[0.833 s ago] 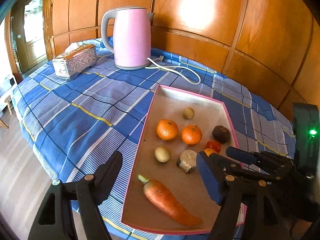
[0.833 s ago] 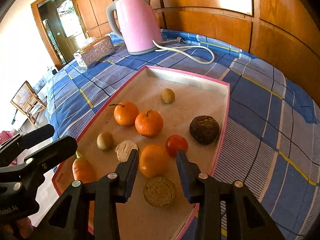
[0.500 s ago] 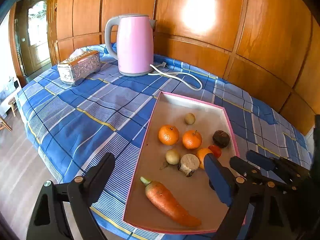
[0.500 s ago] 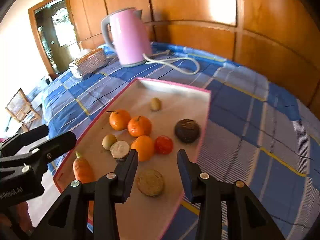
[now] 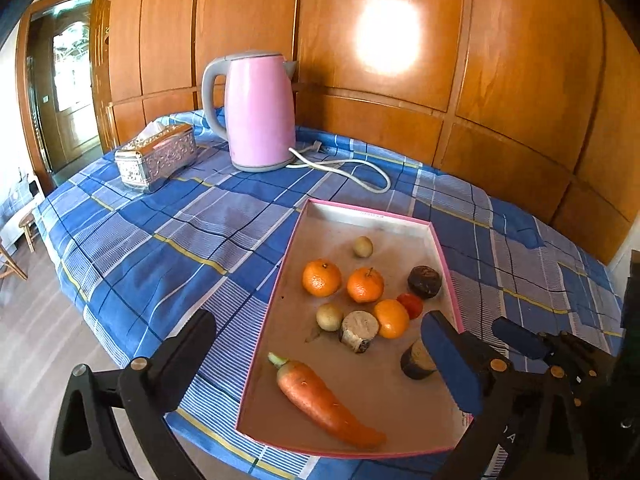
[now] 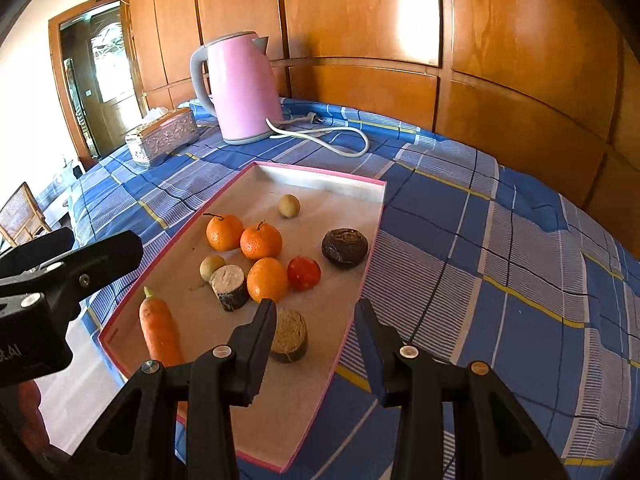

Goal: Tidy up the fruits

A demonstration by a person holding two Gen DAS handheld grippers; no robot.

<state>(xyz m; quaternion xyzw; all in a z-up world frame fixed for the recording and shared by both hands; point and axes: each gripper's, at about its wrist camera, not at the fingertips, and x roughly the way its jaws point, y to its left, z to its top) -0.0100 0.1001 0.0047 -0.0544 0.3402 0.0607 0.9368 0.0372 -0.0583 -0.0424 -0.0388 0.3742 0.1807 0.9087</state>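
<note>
fruits: three oranges [image 5: 321, 278] with a small tomato [image 6: 304, 273] in the pink-rimmed tray [image 5: 370, 216] | left gripper [image 5: 320, 354]: raised over tray's near end, jaws just opened wide, nothing between | right gripper [image 6: 316, 322]: above tray's near right corner, jaws narrow, holding nothing | tray also: carrot [image 5: 324, 400], dark round root [image 6: 345, 248] | bench: pink kettle [image 5: 258, 114]

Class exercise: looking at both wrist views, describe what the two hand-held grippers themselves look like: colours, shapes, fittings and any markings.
Both are black plastic, clamp-like frames. The left hand-held gripper has flat fingers with round silver rivets; one pad is faced blue. The right hand-held gripper looks alike, with silver rivets. White lettering marks the left one's body.
</note>
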